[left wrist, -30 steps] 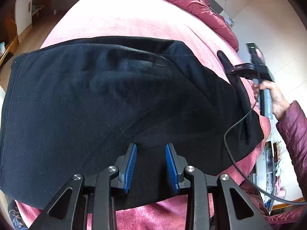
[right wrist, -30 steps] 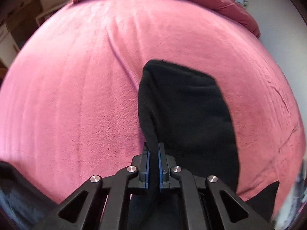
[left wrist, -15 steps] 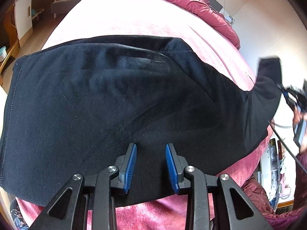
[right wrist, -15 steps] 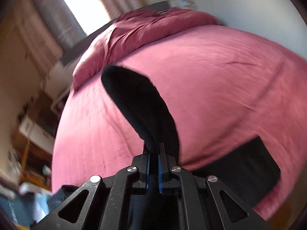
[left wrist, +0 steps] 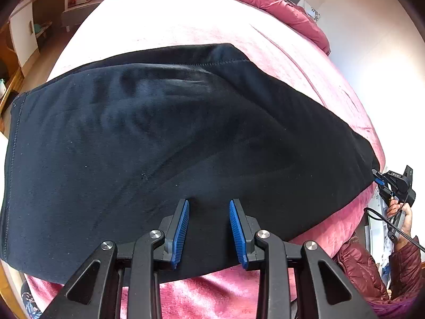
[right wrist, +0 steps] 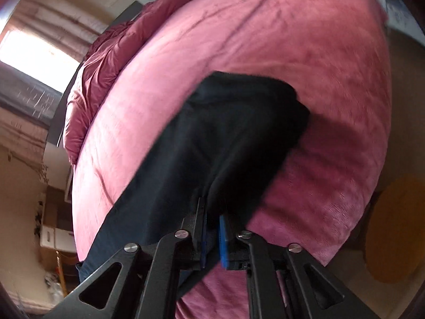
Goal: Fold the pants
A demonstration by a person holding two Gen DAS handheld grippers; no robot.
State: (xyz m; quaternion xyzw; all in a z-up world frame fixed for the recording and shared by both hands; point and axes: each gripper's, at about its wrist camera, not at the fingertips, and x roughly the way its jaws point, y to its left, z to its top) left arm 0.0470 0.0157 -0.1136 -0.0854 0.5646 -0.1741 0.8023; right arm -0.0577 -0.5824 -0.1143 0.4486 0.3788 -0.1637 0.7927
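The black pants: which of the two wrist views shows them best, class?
The left wrist view: the black pants lie spread across the pink bed, nearly whole. The right wrist view shows only a blurred end between the right gripper and its opening jaws.

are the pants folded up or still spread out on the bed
Spread out: the black pants lie flat in one wide sheet across the pink bed, with no crosswise fold visible.

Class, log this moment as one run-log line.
left gripper: open over pants | right gripper: opening, pants end between jaws | bed
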